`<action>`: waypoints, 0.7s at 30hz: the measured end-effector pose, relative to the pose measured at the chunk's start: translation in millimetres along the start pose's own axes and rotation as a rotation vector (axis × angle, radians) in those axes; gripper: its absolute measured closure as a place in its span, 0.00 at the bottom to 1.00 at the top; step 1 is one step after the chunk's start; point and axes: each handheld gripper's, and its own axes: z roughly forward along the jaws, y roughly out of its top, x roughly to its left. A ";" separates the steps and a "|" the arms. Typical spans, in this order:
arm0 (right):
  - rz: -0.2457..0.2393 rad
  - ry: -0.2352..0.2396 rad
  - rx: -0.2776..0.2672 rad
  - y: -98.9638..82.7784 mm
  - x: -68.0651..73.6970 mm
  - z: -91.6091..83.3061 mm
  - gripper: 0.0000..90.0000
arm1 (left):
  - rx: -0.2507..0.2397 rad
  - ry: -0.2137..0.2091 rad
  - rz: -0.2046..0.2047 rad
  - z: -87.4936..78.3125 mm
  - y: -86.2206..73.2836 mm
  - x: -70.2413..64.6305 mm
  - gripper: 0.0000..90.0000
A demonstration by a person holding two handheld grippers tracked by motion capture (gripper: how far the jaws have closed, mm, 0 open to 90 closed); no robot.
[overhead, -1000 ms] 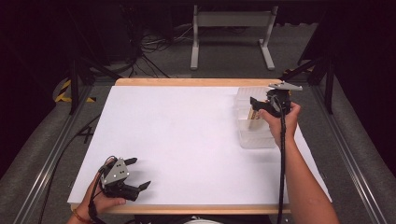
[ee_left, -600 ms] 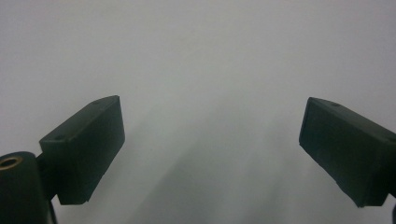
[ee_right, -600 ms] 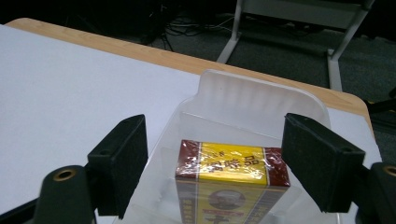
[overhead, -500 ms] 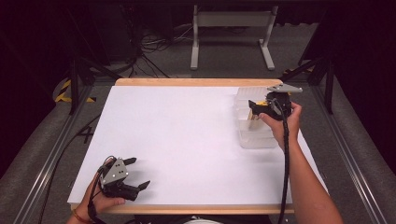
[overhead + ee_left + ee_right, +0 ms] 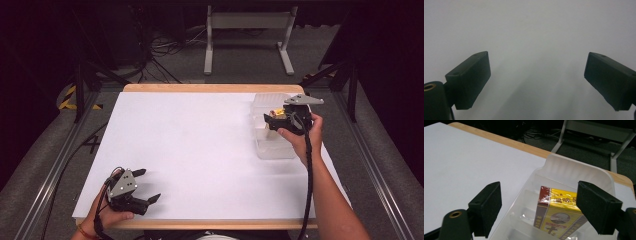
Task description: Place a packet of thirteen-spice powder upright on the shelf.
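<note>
One yellow-and-red carton (image 5: 559, 216) stands upright in the far compartment of the single clear plastic tray (image 5: 574, 171), leaning against its divider — a slot that props it up. The right claw (image 5: 272, 121) hovers just above the tray, its jaws having just been opening, now spread clear of the carton. The left claw (image 5: 142, 185) rests open and empty on the white worktop (image 5: 190, 145), well away from the tray — apparently idle.

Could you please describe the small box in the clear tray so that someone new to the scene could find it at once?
Look to the far right part of the white table, where a clear plastic tray with dividers sits near the wooden edge. Inside it stands a small yellow box with a dark red corner and printed characters, just beyond the right gripper. It is the only coloured item there.
</note>
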 end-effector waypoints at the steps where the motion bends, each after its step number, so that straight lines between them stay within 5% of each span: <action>1: -0.012 0.004 -0.001 -0.7 1.3 -1.7 0.24 | -0.001 0.000 -0.004 0.1 -0.1 -0.1 0.08; 21: -0.091 0.024 -0.043 -24.7 19.0 -31.9 0.24 | -0.009 0.009 -0.011 -1.1 -0.4 1.3 0.08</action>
